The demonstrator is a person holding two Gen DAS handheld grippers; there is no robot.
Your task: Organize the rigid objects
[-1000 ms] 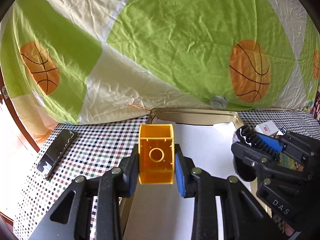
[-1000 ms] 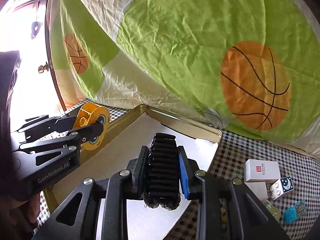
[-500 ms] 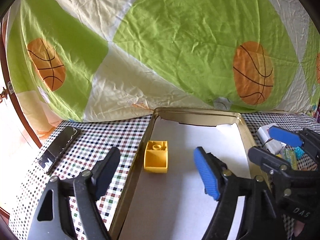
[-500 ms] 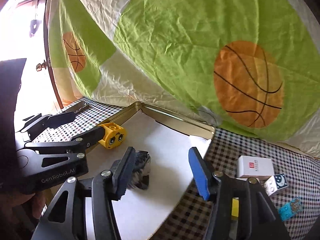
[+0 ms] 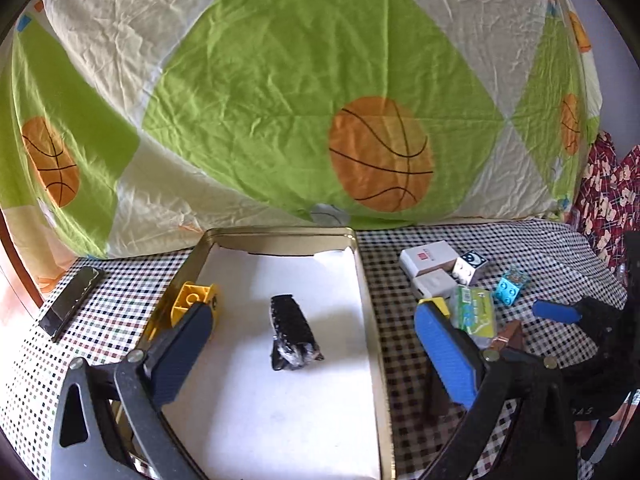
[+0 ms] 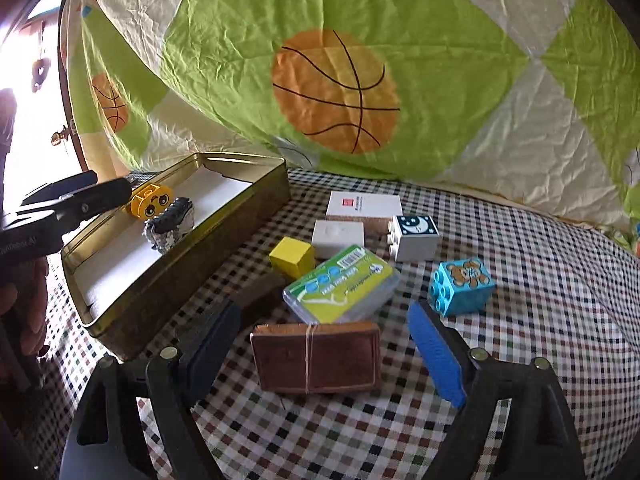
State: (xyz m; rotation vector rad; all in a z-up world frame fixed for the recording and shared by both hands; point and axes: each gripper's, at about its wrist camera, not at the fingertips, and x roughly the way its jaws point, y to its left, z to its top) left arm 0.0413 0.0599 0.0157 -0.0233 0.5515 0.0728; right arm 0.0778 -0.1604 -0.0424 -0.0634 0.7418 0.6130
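A gold tin lined with white paper holds a yellow brick against its left wall and a black ribbed piece in its middle. My left gripper hangs over the tin, its jaws opening wide, with nothing pressed between the pads. My right gripper is outside the tin to its right. Its jaws are opening over a flat brown case tied with string, and the pads stand clear of it. From the right wrist view the tin shows both the brick and the black piece.
On the checked cloth right of the tin lie a white box, a smaller white box, a moon brick, a yellow cube, a green-labelled case and a blue bear brick. A dark phone lies left. A basketball quilt rises behind.
Both grippers opened. The yellow brick and the black ribbed piece were let go and now lie in the tin. My right gripper swung right, out of the tin, over the loose objects.
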